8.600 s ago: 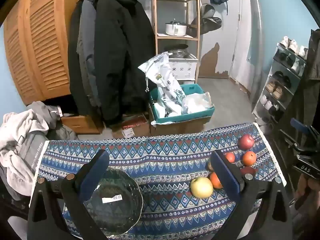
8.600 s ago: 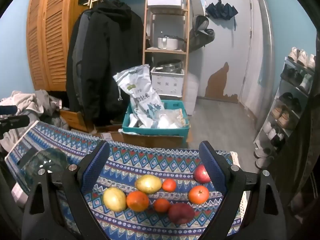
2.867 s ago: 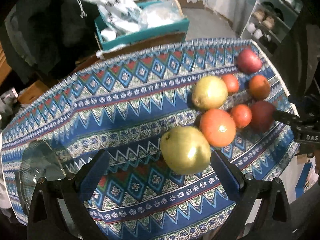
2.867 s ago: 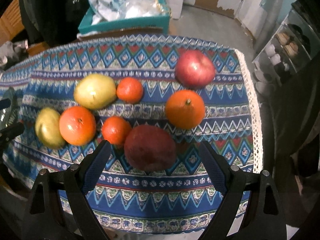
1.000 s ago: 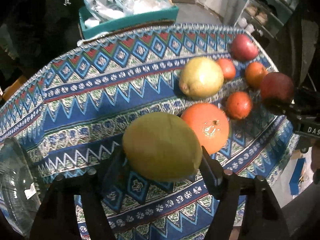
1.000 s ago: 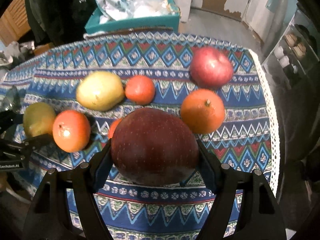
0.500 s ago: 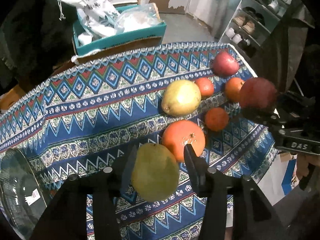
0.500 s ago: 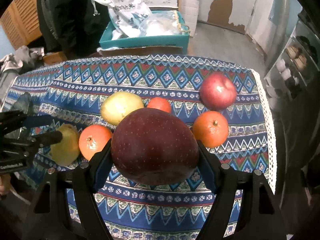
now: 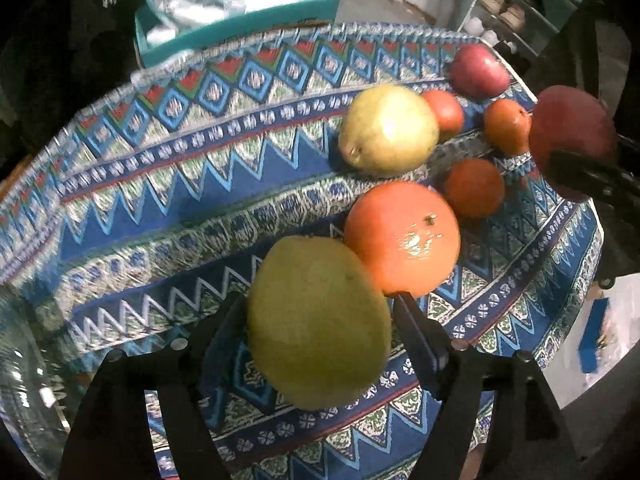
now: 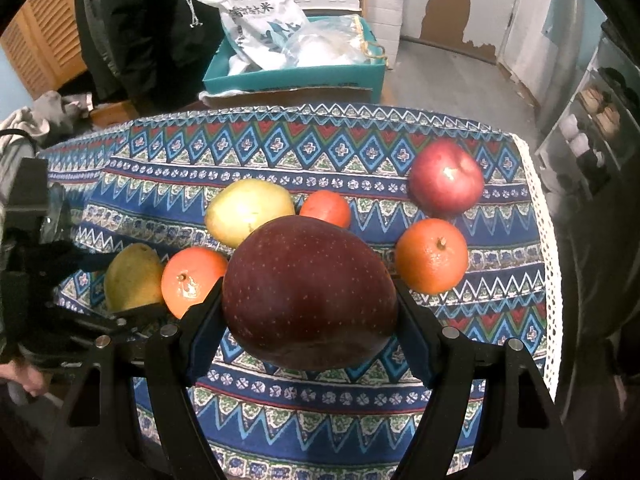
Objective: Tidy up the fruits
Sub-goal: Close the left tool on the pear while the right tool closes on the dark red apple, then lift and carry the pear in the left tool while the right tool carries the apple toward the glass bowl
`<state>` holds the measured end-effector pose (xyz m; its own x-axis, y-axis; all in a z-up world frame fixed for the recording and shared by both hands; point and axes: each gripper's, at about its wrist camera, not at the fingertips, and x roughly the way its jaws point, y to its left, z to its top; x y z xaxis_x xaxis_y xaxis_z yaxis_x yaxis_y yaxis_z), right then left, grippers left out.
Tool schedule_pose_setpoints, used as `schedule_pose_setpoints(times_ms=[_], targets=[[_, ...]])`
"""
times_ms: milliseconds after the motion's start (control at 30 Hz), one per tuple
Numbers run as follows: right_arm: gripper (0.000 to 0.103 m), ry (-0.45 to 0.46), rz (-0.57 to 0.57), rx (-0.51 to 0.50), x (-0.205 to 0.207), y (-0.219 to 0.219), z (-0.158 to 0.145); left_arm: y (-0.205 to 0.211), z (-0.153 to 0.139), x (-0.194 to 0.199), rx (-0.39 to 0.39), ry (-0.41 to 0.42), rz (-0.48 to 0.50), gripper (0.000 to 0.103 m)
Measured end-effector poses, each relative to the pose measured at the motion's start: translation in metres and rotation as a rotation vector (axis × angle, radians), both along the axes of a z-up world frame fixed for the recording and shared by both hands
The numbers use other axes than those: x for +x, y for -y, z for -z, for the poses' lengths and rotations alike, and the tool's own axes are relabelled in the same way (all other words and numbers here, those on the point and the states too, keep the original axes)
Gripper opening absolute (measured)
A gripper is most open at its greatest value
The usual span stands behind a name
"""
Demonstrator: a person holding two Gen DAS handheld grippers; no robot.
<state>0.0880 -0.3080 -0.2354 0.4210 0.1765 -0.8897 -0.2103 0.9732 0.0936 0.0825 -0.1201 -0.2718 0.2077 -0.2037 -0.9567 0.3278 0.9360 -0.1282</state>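
Fruits lie scattered over the patterned tablecloth (image 10: pixel 320 148), and two more are caught between gripper fingers. Taking the big orange (image 9: pixel 402 240) as the marker: the left gripper (image 9: pixel 320 320) has a yellow-green pear (image 9: pixel 316 332) between its fingers just beside that orange, on the near side, the fruit touching or almost touching it. Its jaws have just been opening, and the pear sits between the blue pads with the left pad seemingly against it and the right pad close to it; whether they press it I cannot tell. Beyond the big orange, toward the far edge of the cloth, rests a second pale pear (image 9: pixel 388 128), with a small orange (image 9: pixel 444 110) tucked against its right side. Just right of the big orange is another small orange (image 9: pixel 474 188), and farther off in the same direction another orange (image 10: pixel 432 256) and a red apple (image 10: pixel 446 178) nearest the lace-trimmed end of the cloth. The right gripper (image 10: pixel 310 304), well to the right of the big orange, is clamped on a dark red apple (image 10: pixel 308 292), both pads pressed against its sides, the fruit held off the cloth. Far to the left of the big orange, at the picture's edge, stands a glass bowl (image 9: pixel 24 376). Past the table a teal box (image 10: pixel 296 76) sits on the floor.
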Motion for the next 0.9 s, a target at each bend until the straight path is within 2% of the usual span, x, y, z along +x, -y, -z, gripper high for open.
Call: schedule_pose_setpoints(times_ms=[100, 167, 233, 333, 467, 900], targets=[[0.076, -0.003, 0.003, -0.002, 0.0, 0.001, 0.001, -0.003, 0.013, 0.003, -0.036, -0.05, -0.015, 0.077], [0.076, -0.006, 0.006, 0.001, 0.0, 0.003, 0.002, -0.001, 0.014, 0.0, -0.028, -0.029, 0.0, 0.077], [0.076, -0.007, 0.009, 0.002, 0.001, 0.004, 0.002, 0.0, 0.014, -0.001, -0.012, -0.016, 0.001, 0.071], [0.076, -0.004, 0.006, 0.002, 0.002, 0.002, 0.002, -0.002, 0.014, 0.0, -0.032, -0.015, -0.008, 0.071], [0.076, 0.005, -0.002, -0.001, 0.002, -0.001, -0.001, -0.002, 0.008, -0.003, -0.004, 0.03, -0.011, 0.071], [0.076, 0.094, -0.025, 0.017, 0.001, -0.02, -0.032, -0.026, -0.053, -0.013, -0.037, 0.168, -0.056, 0.071]])
